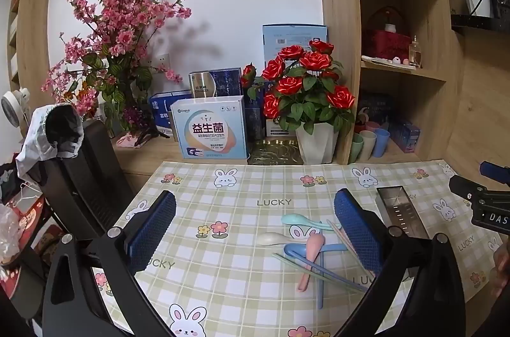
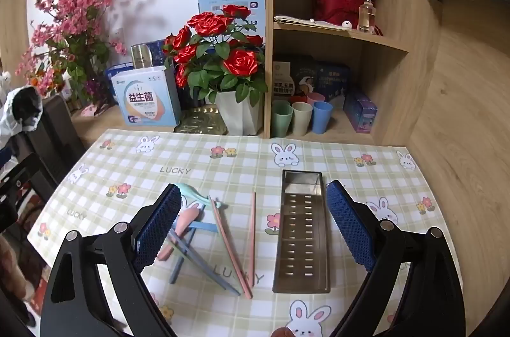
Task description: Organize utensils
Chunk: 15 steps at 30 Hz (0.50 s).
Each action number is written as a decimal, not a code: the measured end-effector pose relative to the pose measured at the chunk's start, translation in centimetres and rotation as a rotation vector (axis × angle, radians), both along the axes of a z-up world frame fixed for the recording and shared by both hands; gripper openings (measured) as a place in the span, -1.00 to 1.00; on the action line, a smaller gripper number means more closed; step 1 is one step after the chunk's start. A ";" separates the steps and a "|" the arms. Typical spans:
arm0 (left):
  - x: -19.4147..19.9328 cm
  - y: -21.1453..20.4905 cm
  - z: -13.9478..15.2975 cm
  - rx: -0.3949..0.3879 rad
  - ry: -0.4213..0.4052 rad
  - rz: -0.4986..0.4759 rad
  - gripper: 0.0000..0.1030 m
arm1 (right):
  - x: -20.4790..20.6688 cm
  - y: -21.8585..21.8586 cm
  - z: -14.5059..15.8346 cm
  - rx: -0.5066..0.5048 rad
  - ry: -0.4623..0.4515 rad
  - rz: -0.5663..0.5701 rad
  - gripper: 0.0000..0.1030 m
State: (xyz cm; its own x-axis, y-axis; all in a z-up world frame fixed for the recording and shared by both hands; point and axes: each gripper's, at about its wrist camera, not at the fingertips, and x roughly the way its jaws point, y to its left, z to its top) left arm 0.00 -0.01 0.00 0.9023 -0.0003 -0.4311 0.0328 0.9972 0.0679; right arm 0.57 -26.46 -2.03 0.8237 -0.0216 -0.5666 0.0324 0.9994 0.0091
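Pastel spoons and chopsticks lie in a loose pile on the checked tablecloth (image 1: 223, 273): a teal spoon (image 1: 295, 219), a cream spoon (image 1: 274, 238), a pink spoon (image 1: 310, 254), a blue spoon (image 1: 296, 251) and pink chopsticks (image 2: 234, 244). A slotted metal utensil tray (image 2: 302, 235) lies empty to their right; it also shows in the left wrist view (image 1: 400, 211). My left gripper (image 1: 255, 231) is open above the pile. My right gripper (image 2: 255, 228) is open above the chopsticks and tray, and its body shows in the left wrist view (image 1: 478, 200).
Along the back stand a red rose pot (image 1: 314, 101), a pink blossom arrangement (image 1: 111, 27) and several boxes (image 1: 212, 129). A wooden shelf unit (image 2: 338, 27) holds pastel cups (image 2: 301, 117). A black chair (image 1: 83, 174) stands at the table's left.
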 end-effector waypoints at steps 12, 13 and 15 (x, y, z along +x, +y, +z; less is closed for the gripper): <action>0.0 0.1 0.0 -0.005 0.001 0.004 0.89 | 0.0 0.1 0.0 -0.004 -0.001 0.000 0.74; 0.0 0.1 0.0 -0.005 -0.001 0.004 0.89 | 0.0 0.1 0.0 -0.004 -0.002 0.000 0.74; 0.0 0.1 0.0 -0.004 -0.001 0.003 0.89 | 0.0 0.0 0.0 -0.004 -0.001 -0.001 0.74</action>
State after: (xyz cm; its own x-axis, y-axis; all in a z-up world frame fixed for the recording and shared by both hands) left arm -0.03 0.08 -0.02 0.9025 0.0003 -0.4306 0.0299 0.9975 0.0635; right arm 0.57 -26.45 -2.07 0.8245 -0.0243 -0.5653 0.0331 0.9994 0.0053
